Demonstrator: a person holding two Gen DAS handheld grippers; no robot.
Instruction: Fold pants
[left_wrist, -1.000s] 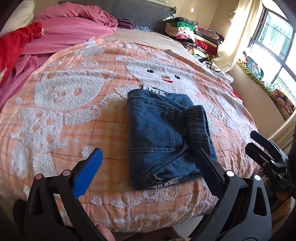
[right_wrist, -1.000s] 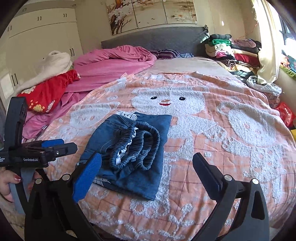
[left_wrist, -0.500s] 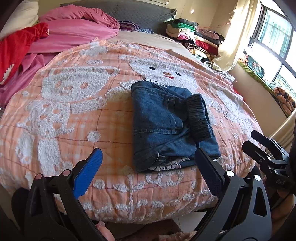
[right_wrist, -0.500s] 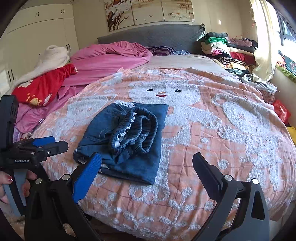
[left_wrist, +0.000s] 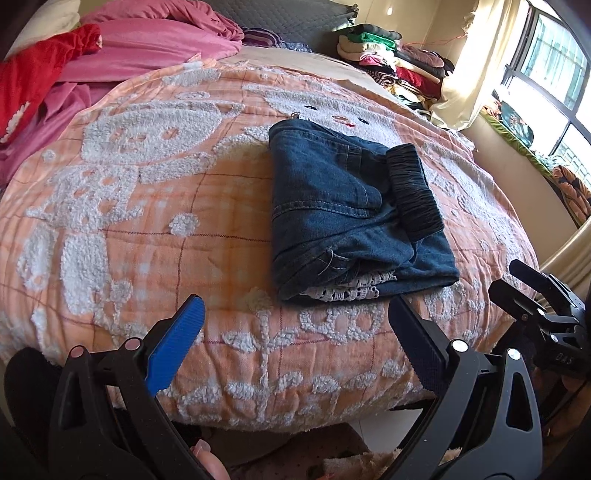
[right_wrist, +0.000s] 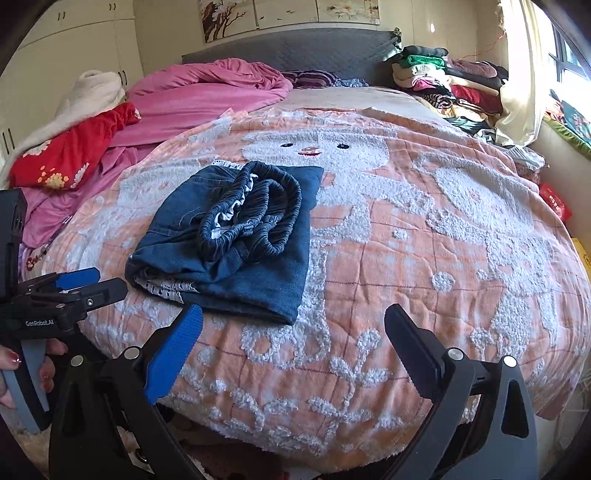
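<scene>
Both claws hang empty with jaws spread wide: the left claw (left_wrist: 291, 332) and the right claw (right_wrist: 293, 338) sit off the bed's near edge. Ahead of them the pants (left_wrist: 351, 214) lie on the orange blanket (left_wrist: 147, 206) as a compact folded bundle, waistband (right_wrist: 255, 210) bunched on top. Folding looks essentially done; only tidying might remain.

Folded denim pants (left_wrist: 343, 206), flat on bedspread (left_wrist: 147, 206)

Folded jeans (left_wrist: 347, 206) lie on the bed's peach blanket (left_wrist: 147, 229)
</scene>
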